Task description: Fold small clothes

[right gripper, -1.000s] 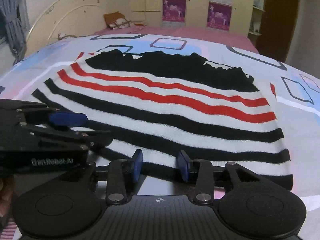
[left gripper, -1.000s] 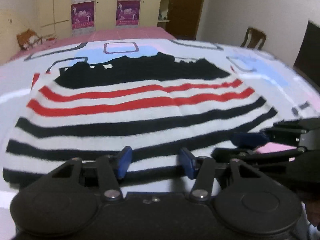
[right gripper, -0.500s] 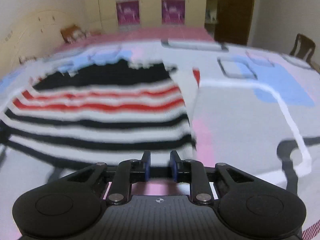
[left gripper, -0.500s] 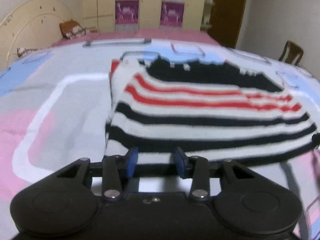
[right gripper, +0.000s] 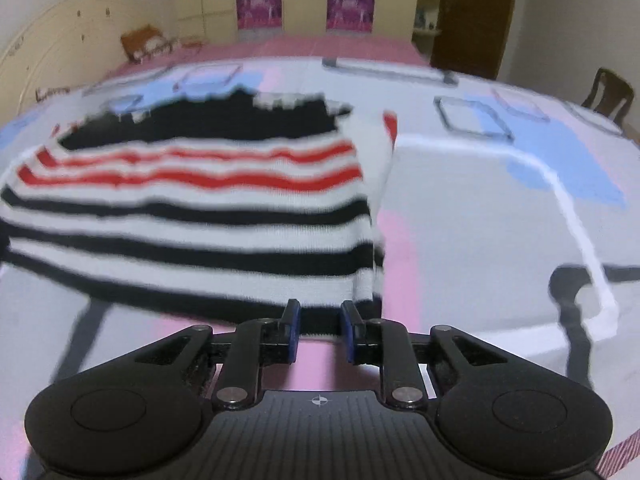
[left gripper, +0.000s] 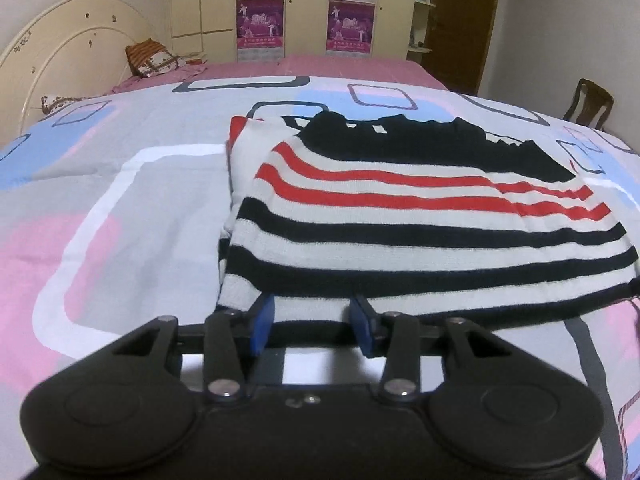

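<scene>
A folded striped sweater (left gripper: 404, 216), white with red and black bands and a black top, lies flat on the bed. My left gripper (left gripper: 314, 322) is open and empty at the sweater's near left corner, just short of its hem. In the blurred right wrist view the sweater (right gripper: 192, 208) fills the left half. My right gripper (right gripper: 319, 326) is open and empty at the near right corner of the hem. Neither gripper shows in the other's view.
The bed sheet (left gripper: 112, 216) is grey with pink, blue and white shapes. A cream headboard (left gripper: 60, 40) and a pillow (left gripper: 150, 58) lie far left. A wooden chair (left gripper: 588, 102) stands at the right, a dark door (left gripper: 454, 20) behind.
Both grippers have moved apart from the middle of the near hem, the left one to the sweater's left corner and the right one to its right corner. The sweater lies unmoved.
</scene>
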`<action>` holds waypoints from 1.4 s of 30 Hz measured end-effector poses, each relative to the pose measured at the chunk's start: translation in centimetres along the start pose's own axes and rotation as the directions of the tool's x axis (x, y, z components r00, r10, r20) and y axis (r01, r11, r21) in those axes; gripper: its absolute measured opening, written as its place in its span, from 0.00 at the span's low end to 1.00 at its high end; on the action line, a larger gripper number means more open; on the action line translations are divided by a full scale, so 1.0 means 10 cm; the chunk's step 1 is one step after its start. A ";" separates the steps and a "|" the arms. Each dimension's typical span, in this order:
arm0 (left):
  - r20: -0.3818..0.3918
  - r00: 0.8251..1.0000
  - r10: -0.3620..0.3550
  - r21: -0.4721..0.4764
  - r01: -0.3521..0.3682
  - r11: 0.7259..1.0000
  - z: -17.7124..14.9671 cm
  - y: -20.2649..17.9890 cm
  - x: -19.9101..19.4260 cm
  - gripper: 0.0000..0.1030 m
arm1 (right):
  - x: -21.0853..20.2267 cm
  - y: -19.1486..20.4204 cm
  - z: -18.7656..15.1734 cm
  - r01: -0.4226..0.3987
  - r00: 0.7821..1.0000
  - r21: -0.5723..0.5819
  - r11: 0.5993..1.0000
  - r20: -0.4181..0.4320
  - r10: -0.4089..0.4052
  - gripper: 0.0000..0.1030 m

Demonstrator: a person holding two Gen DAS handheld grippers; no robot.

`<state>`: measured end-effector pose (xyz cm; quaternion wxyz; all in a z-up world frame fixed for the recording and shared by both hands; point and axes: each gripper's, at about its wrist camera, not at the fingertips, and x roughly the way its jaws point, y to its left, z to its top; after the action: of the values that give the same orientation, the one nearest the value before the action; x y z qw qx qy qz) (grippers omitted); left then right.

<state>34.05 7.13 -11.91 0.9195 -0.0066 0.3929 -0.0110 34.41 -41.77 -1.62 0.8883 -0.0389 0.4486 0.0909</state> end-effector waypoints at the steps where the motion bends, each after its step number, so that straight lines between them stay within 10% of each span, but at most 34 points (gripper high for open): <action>1: -0.002 1.000 0.001 0.001 -0.001 1.000 0.01 0.00 0.00 0.40 | -0.01 0.01 0.00 0.002 1.000 -0.007 1.000 0.002 -0.002 0.21; 16: -0.017 1.000 -0.002 -0.002 0.002 1.000 0.04 0.02 0.04 0.41 | 0.02 -0.02 0.02 -0.009 1.000 -0.010 1.000 -0.001 0.009 0.21; 20: -0.006 1.000 0.025 -0.035 -0.025 0.999 0.10 0.03 -0.12 0.60 | -0.03 -0.02 0.07 -0.009 1.000 -0.009 1.000 -0.018 0.009 0.22; 21: 0.038 0.998 0.049 -0.044 -0.048 0.998 0.09 0.03 -0.24 0.92 | -0.09 0.00 0.08 0.010 1.000 -0.015 1.000 -0.011 -0.011 0.39; 22: 0.089 0.993 0.076 -0.059 -0.071 0.996 0.05 0.02 -0.36 1.00 | -0.16 0.02 0.06 0.028 0.999 -0.021 0.999 0.021 -0.027 0.76; 23: 0.120 0.990 0.069 -0.081 -0.060 0.995 0.00 0.03 -0.44 0.97 | -0.24 0.02 0.04 0.035 0.997 -0.021 0.999 0.066 -0.034 0.81; 26: 0.104 0.994 -0.031 -0.262 0.057 0.963 -0.13 0.18 -0.41 0.84 | -0.35 0.00 0.02 -0.022 0.993 0.030 0.999 0.114 0.018 0.60; 28: 0.106 0.989 -0.107 -0.412 0.141 0.900 -0.22 0.32 -0.27 0.76 | -0.36 -0.02 0.05 -0.084 0.989 0.092 0.992 0.128 0.072 0.13; 29: 0.100 0.987 -0.129 -0.488 0.161 0.858 -0.25 0.39 -0.17 0.71 | -0.34 -0.01 0.09 -0.116 0.986 0.121 0.986 0.130 0.100 0.06; 32: 0.176 0.973 -0.147 -0.628 0.226 0.745 -0.36 0.52 0.03 0.69 | -0.23 0.07 0.23 -0.178 0.980 0.165 0.970 0.124 0.158 0.04; 40: 0.258 0.962 -0.085 -0.693 0.246 0.678 -0.12 0.64 0.49 0.53 | 0.23 0.56 0.71 -0.261 0.964 0.137 0.956 0.093 0.250 0.04; 42: 0.257 0.963 -0.079 -0.713 0.244 0.657 -0.05 0.70 0.60 0.35 | 0.34 0.68 0.80 -0.276 0.960 0.130 0.952 0.085 0.267 0.04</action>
<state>37.93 13.93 -16.76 0.8682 -0.4139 0.2653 0.0674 41.37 -33.45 0.52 0.8822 0.0889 0.4253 0.1814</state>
